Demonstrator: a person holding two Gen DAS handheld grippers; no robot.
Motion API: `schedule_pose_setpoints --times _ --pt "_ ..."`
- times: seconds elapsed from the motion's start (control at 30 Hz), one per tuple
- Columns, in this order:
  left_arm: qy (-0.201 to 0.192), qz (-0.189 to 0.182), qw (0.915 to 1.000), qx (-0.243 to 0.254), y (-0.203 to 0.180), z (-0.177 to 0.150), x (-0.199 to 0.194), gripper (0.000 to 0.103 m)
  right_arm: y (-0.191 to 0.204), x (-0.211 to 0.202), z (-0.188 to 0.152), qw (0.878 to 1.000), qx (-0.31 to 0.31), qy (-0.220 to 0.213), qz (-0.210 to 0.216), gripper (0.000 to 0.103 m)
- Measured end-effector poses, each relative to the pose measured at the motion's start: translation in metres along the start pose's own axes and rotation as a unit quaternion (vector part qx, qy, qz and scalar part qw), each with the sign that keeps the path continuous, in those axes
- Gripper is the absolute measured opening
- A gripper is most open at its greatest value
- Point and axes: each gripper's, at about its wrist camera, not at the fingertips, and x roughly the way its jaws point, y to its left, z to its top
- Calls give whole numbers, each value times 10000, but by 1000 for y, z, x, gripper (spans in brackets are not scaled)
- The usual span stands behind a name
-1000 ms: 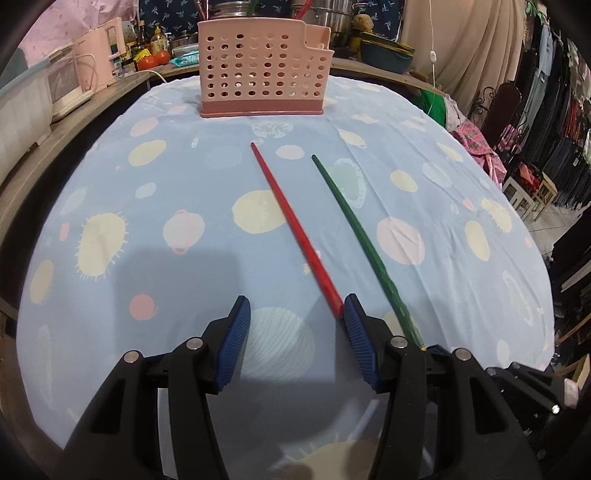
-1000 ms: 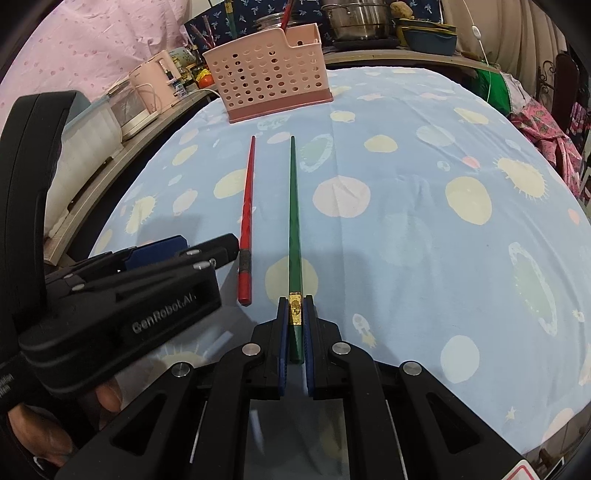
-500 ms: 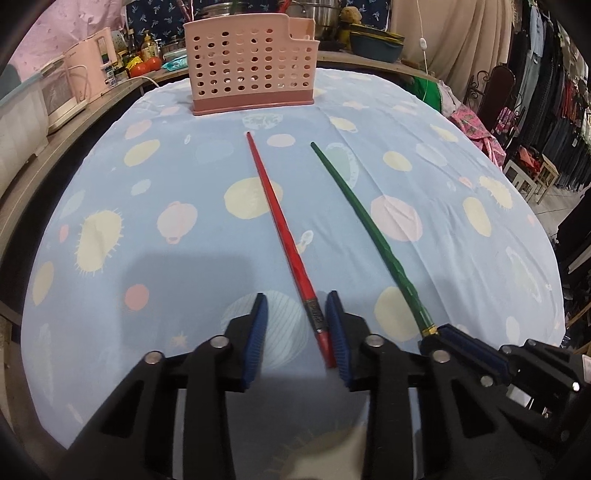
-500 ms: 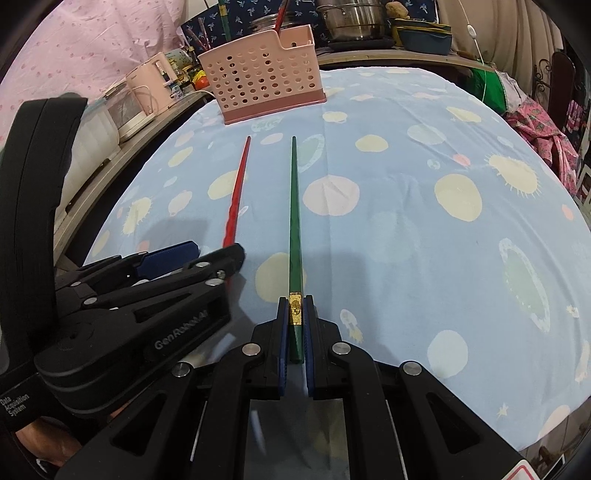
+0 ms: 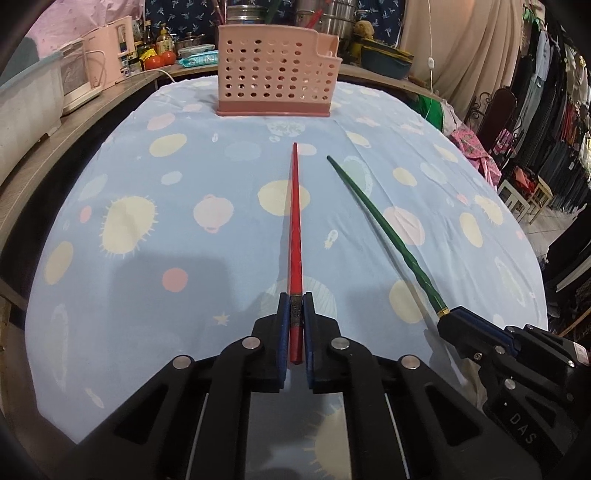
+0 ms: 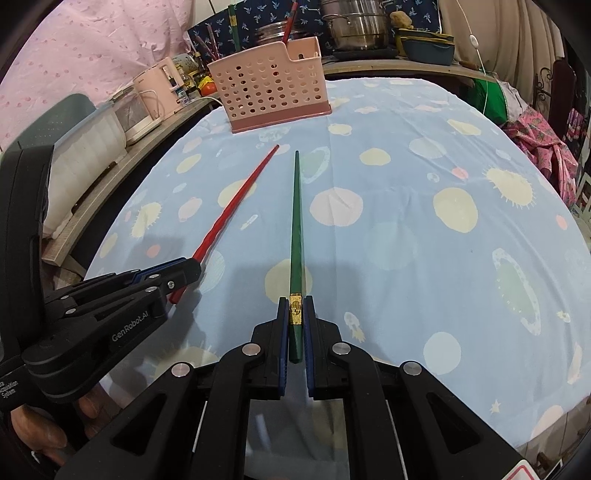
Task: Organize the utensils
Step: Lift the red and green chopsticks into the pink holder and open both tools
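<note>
My left gripper (image 5: 295,299) is shut on the near end of a red chopstick (image 5: 294,221), which points straight ahead toward a pink perforated utensil holder (image 5: 275,86) at the table's far side. My right gripper (image 6: 295,301) is shut on the near end of a green chopstick (image 6: 296,221), also pointing at the holder (image 6: 271,99). The green chopstick (image 5: 384,225) and right gripper (image 5: 448,317) show at the right of the left wrist view. The red chopstick (image 6: 236,206) and left gripper (image 6: 194,269) show at the left of the right wrist view.
The table wears a light blue cloth with planets and suns (image 5: 184,258). A wooden shelf along the left holds pink appliances (image 5: 107,55) and a white bin (image 6: 88,147). Pots (image 6: 354,26) and bowls stand behind the holder. Clothes racks and a chair stand at the right.
My left gripper has moved onto the red chopstick's near end and shut on it; the chopstick's tip has swung to point straight ahead. My right gripper has kept its hold on the green chopstick.
</note>
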Motion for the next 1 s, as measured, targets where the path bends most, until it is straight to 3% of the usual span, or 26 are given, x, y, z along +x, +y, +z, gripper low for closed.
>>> schedule_pose_setpoints --times 0.27,0.5,1.0 --pt "-393 -65 9991 -135 8 16 -33 7 2 -21 18 9994 -6 -326 92 7" --pt "-827 -89 9963 -224 16 47 -61 7 4 -47 56 9963 -45 -842 168 7" --pt "-2000 -32 9793 -324 45 185 -108 7 6 -75 185 9814 -206 -1823 560 7"
